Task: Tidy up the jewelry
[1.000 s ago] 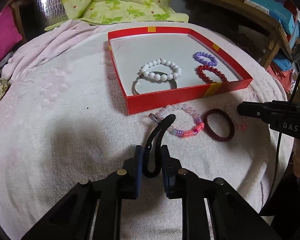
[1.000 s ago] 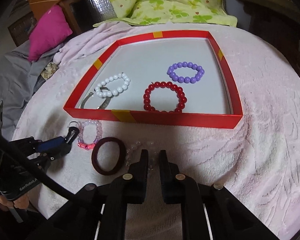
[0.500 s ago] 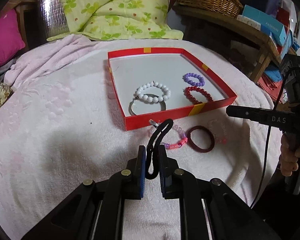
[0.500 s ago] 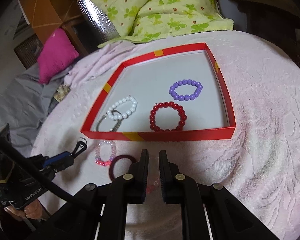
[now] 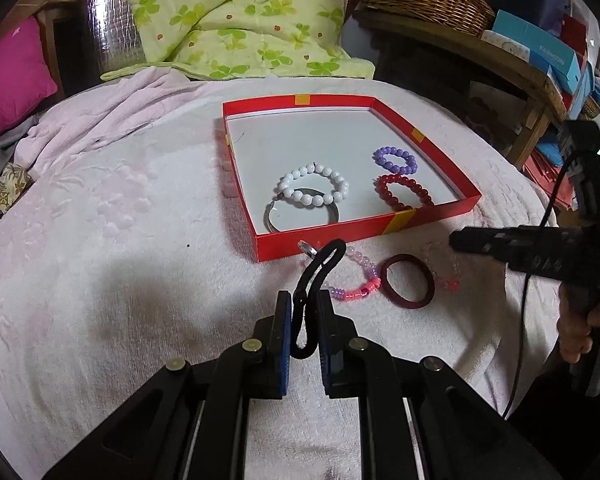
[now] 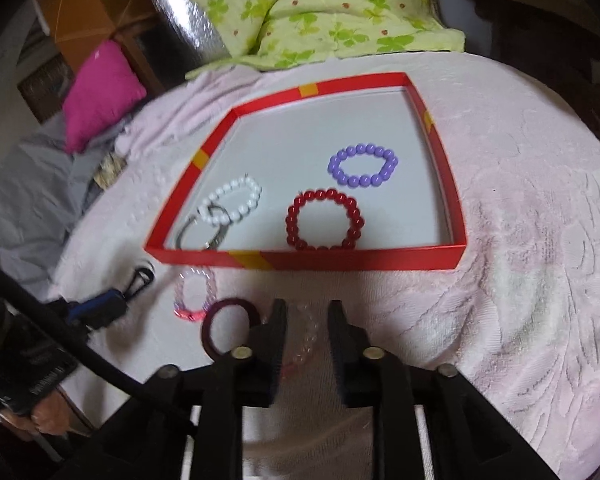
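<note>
The left gripper (image 5: pixel 304 300) pinches a black band (image 5: pixel 318 276), squeezed long, its free loop pointing toward the red tray's (image 5: pixel 328 236) near wall. The right gripper (image 6: pixel 306 312), jaws just widening, straddles a clear bracelet (image 6: pixel 308 336) on the blanket (image 5: pixel 120 240).

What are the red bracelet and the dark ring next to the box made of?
Red bracelet: round glossy beads with bright glints, probably glass or plastic. Dark ring: a smooth maroon band with no shine, likely a fabric-covered elastic hair tie, though that is not certain.
</note>
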Demonstrator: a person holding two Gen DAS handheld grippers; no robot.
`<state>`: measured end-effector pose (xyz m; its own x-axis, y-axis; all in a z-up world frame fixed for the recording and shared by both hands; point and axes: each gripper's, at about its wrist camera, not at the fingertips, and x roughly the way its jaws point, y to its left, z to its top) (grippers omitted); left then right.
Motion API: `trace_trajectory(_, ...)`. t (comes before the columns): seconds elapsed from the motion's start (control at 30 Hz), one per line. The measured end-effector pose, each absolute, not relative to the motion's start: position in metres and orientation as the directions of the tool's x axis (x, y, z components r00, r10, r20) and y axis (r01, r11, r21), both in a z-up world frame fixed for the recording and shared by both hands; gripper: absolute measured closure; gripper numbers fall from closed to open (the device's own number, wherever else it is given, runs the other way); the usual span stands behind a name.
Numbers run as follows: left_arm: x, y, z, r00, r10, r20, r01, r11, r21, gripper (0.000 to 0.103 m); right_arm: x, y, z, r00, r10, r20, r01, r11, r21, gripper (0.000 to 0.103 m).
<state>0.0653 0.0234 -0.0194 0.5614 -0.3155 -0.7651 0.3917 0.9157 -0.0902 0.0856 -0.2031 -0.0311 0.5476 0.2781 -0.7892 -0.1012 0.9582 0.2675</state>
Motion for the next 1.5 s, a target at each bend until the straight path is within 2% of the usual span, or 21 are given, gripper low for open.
trace_trajectory(0.17,0.064,0.022,-0.020,0.561,-0.310,-0.768,0.395,0.915,-0.081,0.090,0.091,-0.181,-0.050,0.515,0.182,-0.837,-0.134,0.982,0.131,0.076)
trace_trajectory(0.23,0.064,0.024,-0.019,0.562,-0.307,-0.768,0.390,0.917,-0.081,0.090,0.087,-0.174,-0.048,0.548,0.128,-0.827,-0.154,0.987,0.051,0.094)
trace_trajectory(0.27,0.064,0.025,-0.019,0.563,-0.305,-0.768,0.387,0.919,-0.081,0.090,0.084,-0.172,-0.046,0.561,0.117,-0.819,-0.162,0.986,0.030,0.095)
trace_trajectory(0.43,0.064,0.030,-0.014,0.587,-0.306,-0.749,0.368,0.926,-0.090,0.090,0.074,-0.186,-0.024,0.641,0.177,-0.747,-0.153,0.983,0.102,0.095)
trace_trajectory(0.63,0.064,0.030,-0.003,0.637,-0.321,-0.701,0.355,0.929,-0.103,0.090,0.068,-0.204,0.001,0.701,0.294,-0.650,-0.158,0.952,0.261,0.095)
trace_trajectory(0.87,0.078,0.020,0.007,0.682,-0.336,-0.649,0.347,0.930,-0.117,0.090,0.073,-0.200,0.029,0.769,0.325,-0.550,-0.184,0.937,0.297,0.095)
trace_trajectory(1.03,0.097,0.006,0.007,0.694,-0.330,-0.640,0.342,0.933,-0.110,0.090,0.099,-0.195,0.034,0.765,0.346,-0.543,-0.178,0.924,0.339,0.094)
trace_trajectory(1.5,0.129,-0.035,-0.016,0.598,-0.406,-0.691,0.365,0.906,-0.217,0.090,0.195,-0.196,-0.001,0.695,0.394,-0.601,-0.078,0.873,0.482,0.094)
